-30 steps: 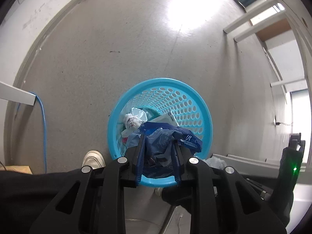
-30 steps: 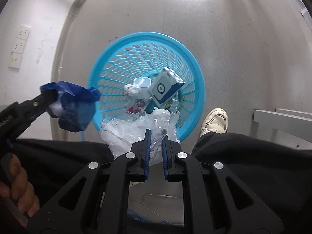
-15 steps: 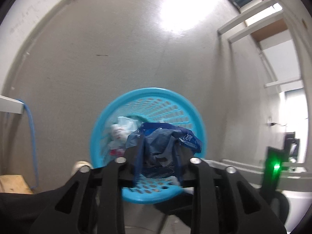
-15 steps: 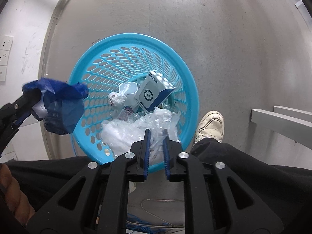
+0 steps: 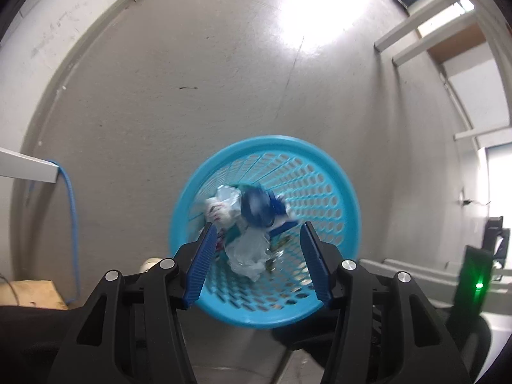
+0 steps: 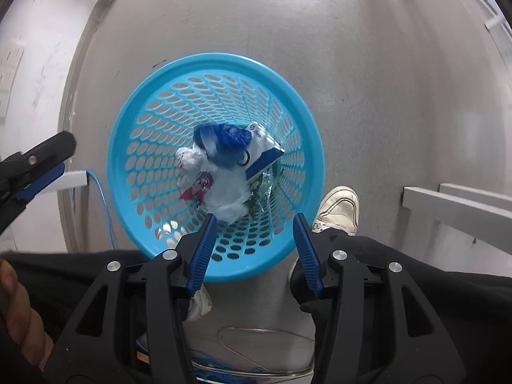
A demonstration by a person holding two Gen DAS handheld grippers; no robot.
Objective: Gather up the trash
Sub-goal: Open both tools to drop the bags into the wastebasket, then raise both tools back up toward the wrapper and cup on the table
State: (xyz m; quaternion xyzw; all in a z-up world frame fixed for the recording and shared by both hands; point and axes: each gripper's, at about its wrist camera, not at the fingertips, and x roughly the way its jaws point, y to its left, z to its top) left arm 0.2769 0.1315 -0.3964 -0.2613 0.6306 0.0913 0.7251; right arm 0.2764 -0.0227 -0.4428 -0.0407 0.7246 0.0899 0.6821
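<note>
Right wrist view alone showed a white sneaker (image 6: 337, 208) beside the blue basket (image 6: 134, 121); both hand-held grippers, left (image 5: 256, 262) and right (image 6: 252, 249), were opening, empty

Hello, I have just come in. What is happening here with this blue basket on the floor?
A person is collecting trash with two hand-held tongs above a blue perforated basket. The left tongs and the right tongs are both opening, with nothing between them. A dark blue bag and clear crumpled plastic are down inside the basket, with a white and blue box and other scraps.
</note>
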